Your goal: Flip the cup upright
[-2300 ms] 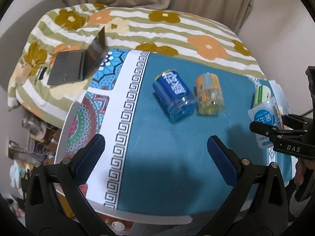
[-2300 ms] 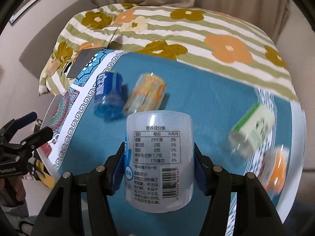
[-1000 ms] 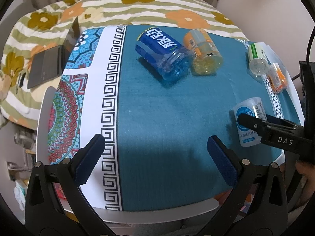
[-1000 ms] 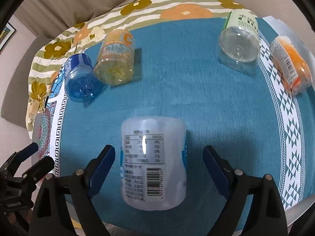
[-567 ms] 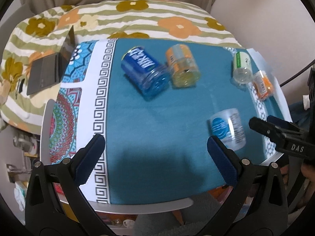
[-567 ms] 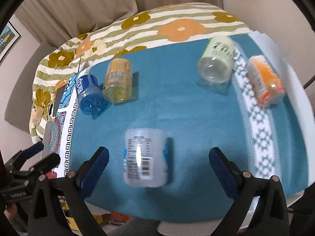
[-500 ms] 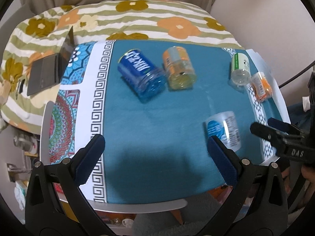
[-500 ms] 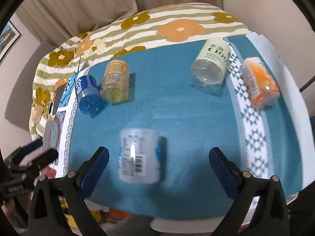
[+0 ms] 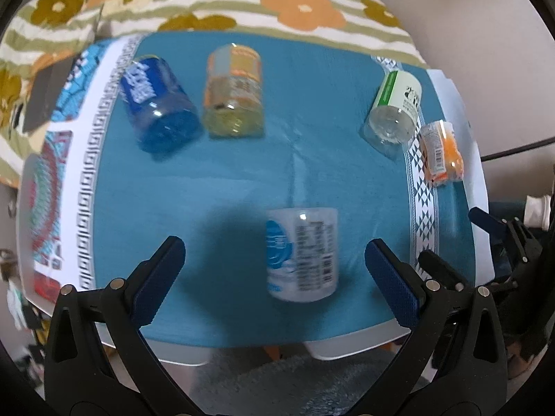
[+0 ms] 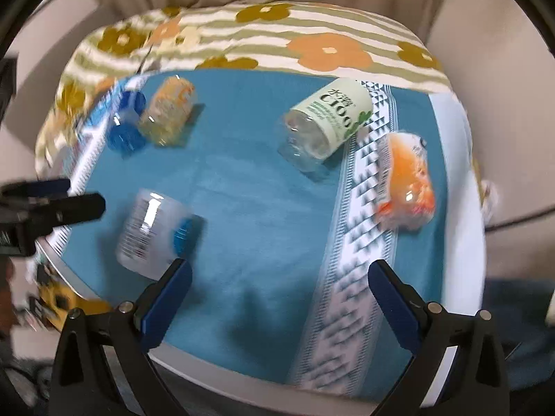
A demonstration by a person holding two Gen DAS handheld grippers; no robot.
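A clear cup with a white and blue label (image 9: 301, 253) stands upright on the teal tablecloth (image 9: 242, 180) near the front edge. It also shows in the right wrist view (image 10: 152, 228). My left gripper (image 9: 275, 277) is open and empty, with the cup between and just beyond its fingertips. My right gripper (image 10: 277, 298) is open and empty, to the right of the cup. A blue cup (image 9: 158, 104), a yellow-orange cup (image 9: 233, 92), a green-labelled cup (image 9: 393, 111) and an orange cup (image 9: 441, 152) lie on their sides.
The round table's white rim (image 9: 347, 343) runs close under both grippers. A flowered striped bedspread (image 9: 242, 0) lies behind the table, with a dark laptop (image 9: 41, 100) at the left. The left gripper's tip shows at the left of the right wrist view (image 10: 62, 204).
My right gripper let go of the white-labelled cup, left it standing and drew back to the right. My left gripper swung right until the cup sits between its fingertips.
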